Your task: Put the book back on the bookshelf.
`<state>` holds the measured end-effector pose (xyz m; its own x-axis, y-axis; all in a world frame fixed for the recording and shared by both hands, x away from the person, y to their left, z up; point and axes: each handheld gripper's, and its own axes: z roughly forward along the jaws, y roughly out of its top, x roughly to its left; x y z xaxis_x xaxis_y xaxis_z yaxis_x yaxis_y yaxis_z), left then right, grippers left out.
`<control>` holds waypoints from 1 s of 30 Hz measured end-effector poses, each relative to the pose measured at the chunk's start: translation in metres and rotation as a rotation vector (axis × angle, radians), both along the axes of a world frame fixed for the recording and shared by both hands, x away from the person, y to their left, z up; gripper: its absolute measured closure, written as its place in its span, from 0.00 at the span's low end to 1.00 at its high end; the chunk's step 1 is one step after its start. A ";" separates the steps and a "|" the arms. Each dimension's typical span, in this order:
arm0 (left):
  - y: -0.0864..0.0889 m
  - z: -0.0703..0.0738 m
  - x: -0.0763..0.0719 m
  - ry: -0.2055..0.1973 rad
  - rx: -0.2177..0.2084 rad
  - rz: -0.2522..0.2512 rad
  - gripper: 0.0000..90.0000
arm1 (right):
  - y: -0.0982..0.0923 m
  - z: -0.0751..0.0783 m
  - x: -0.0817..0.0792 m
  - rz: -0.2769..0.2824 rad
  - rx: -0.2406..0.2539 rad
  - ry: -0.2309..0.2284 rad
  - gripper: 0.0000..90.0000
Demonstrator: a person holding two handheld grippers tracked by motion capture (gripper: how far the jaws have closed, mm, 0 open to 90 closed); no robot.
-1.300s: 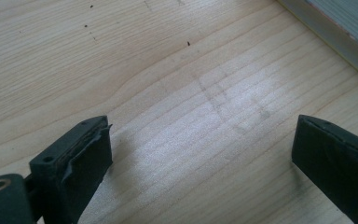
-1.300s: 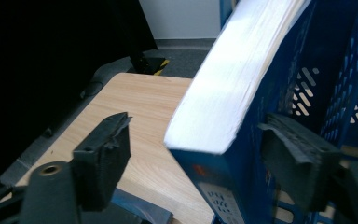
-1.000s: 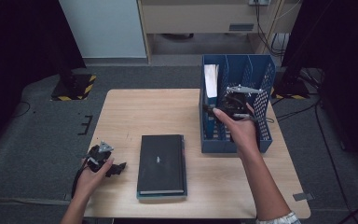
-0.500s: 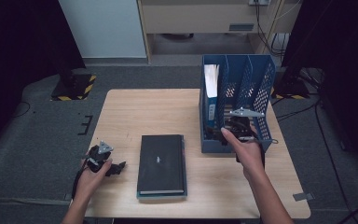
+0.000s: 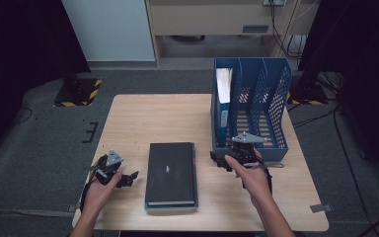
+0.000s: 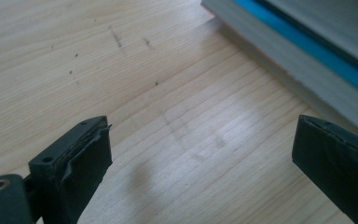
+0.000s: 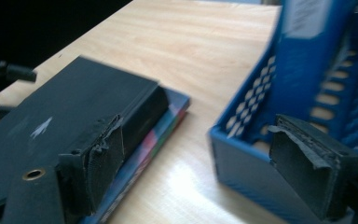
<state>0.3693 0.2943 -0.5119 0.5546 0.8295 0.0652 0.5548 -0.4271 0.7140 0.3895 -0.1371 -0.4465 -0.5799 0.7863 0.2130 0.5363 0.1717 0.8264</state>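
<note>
A black book [image 5: 171, 173] lies flat on a thinner blue-edged book [image 5: 194, 163] at the front middle of the wooden table [image 5: 153, 118]. My left gripper [image 5: 127, 178] rests just left of the books, open, with bare wood between its fingers [image 6: 81, 156]. My right gripper [image 5: 216, 161] hovers low between the books and the blue file rack [image 5: 250, 103], pointing left. Its jaws have just been closing a little, and nothing is between them. In the right gripper view the gripper [image 7: 196, 140] faces the black book [image 7: 65, 126] and the rack's near corner [image 7: 242, 154].
The rack stands at the table's right rear, with a blue binder [image 5: 224, 94] upright in its leftmost slot. The stacked books' edge [image 6: 307, 56] runs across the top right of the left gripper view. Dark floor surrounds the table.
My right hand has come down from the rack's top towards the front, to just above the table by the rack's front left corner. The left hand has stayed put.
</note>
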 end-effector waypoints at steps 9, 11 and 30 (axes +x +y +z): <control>-0.007 0.011 -0.010 -0.026 -0.059 -0.028 0.07 | 0.025 -0.022 -0.010 0.089 -0.024 0.061 0.24; -0.010 0.015 -0.012 -0.035 -0.102 -0.039 0.08 | 0.030 -0.026 -0.011 0.111 -0.039 0.065 0.25; -0.046 0.031 -0.015 0.046 -0.243 -0.137 0.16 | 0.057 -0.036 -0.018 0.192 -0.045 0.104 0.19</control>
<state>0.3545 0.2483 -0.4804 0.6602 0.7351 -0.1539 0.5379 -0.3197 0.7800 0.3720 -0.0802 -0.4821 -0.6968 0.6734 0.2470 0.5724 0.3145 0.7573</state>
